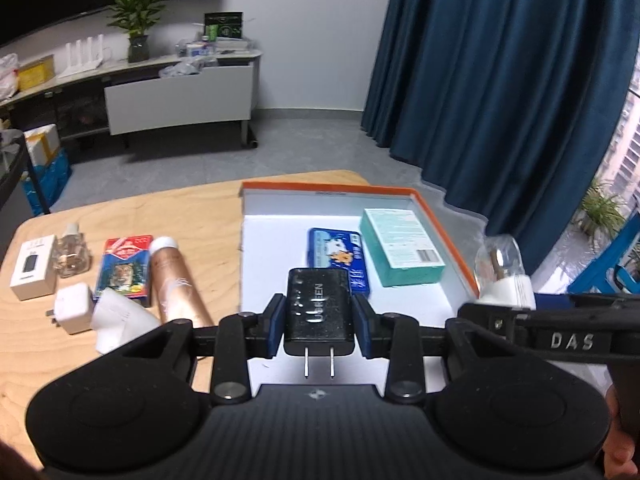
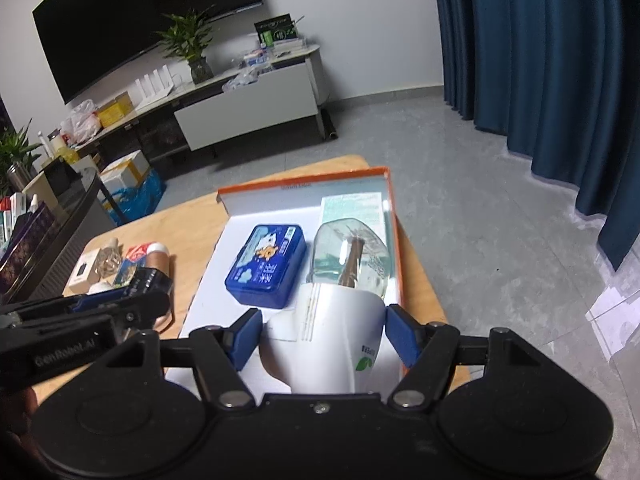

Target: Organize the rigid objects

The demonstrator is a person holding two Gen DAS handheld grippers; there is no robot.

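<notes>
Your left gripper [image 1: 319,322] is clamped on a black charger [image 1: 319,312], blue pads pressed to both its sides, prongs pointing back toward the cam, held above the near end of the orange-rimmed box [image 1: 448,228]. Your right gripper [image 2: 320,338] has its jaws closed w/ pads against a white plug-in device [image 2: 336,344] topped by a clear liquid bottle [image 2: 348,260], held over the box's right side. Inside the box, on its white floor: a blue tin [image 1: 340,256] at center and a teal carton [image 1: 400,246] just beside it to the right, near the rim. Whether tin & carton touch can't be told. Left of the box, on the wooden table [image 1: 192,216]: a rose-gold spray can [image 1: 176,280] lying down, a red-blue card pack [image 1: 126,268] beside it, a small glass bottle [image 1: 72,254], a small white box [image 1: 34,268], a white plug adapter [image 1: 72,308] and a white angled object [image 1: 120,316] at the near edge. In the right cam, your left gripper shows at lower left, over those items.
</notes>
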